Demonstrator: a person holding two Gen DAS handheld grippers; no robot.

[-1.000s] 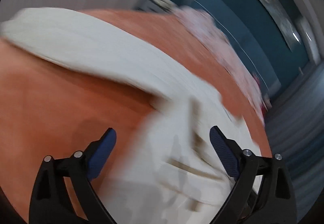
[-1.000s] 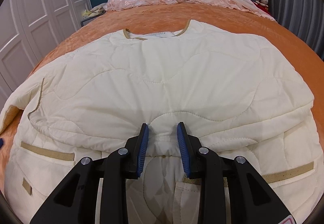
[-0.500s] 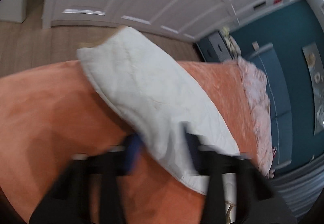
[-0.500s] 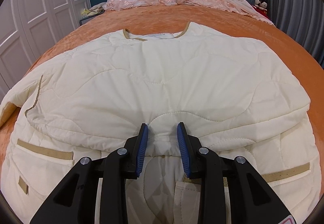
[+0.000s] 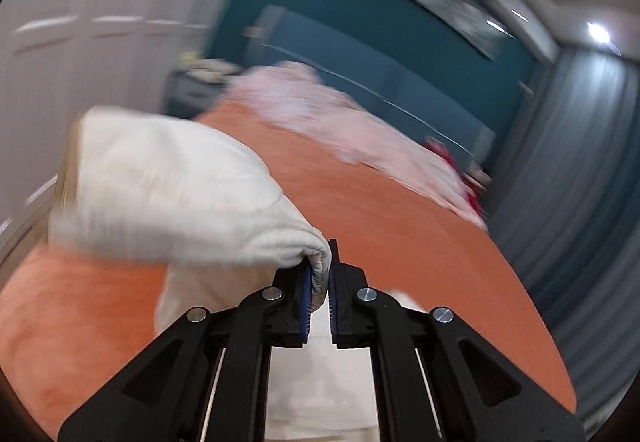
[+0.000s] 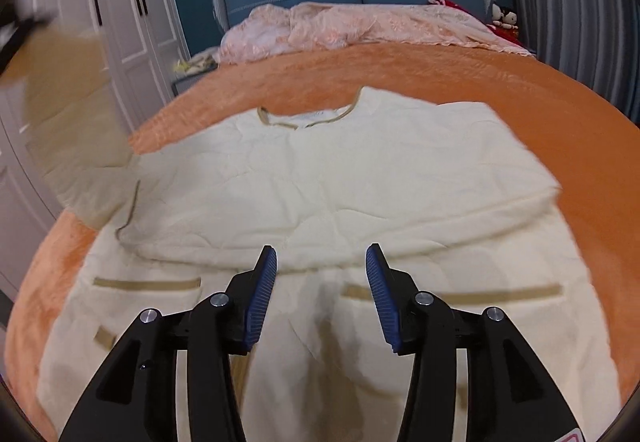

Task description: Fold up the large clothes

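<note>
With the left gripper [image 5: 319, 279] clamped on the sleeve [image 5: 168, 186], lifted off the jacket's [image 6: 340, 186] left side, the fold runs rightward across the body, where the right gripper [image 6: 321, 294] hovers, opening, empty.

the left gripper [image 5: 319, 284] is built of matte black plastic links, angular and pierced by triangular cut-outs toward the base. four round silver screw heads are set along the linkage, two on each side behind the pads. the pads [image 5: 305, 302] are blue, narrow and finely ribbed. between the links, lower down, thin pale rods can be seen running lengthwise.

the right gripper [image 6: 321, 292] is made in the same way: black angular links with triangular openings, four silver screw heads behind the fingers, and blue ribbed pads [image 6: 262, 300] that taper to a point at the tip. a small pink-edged label is seen at the outer base corner, below the right-hand link.
</note>
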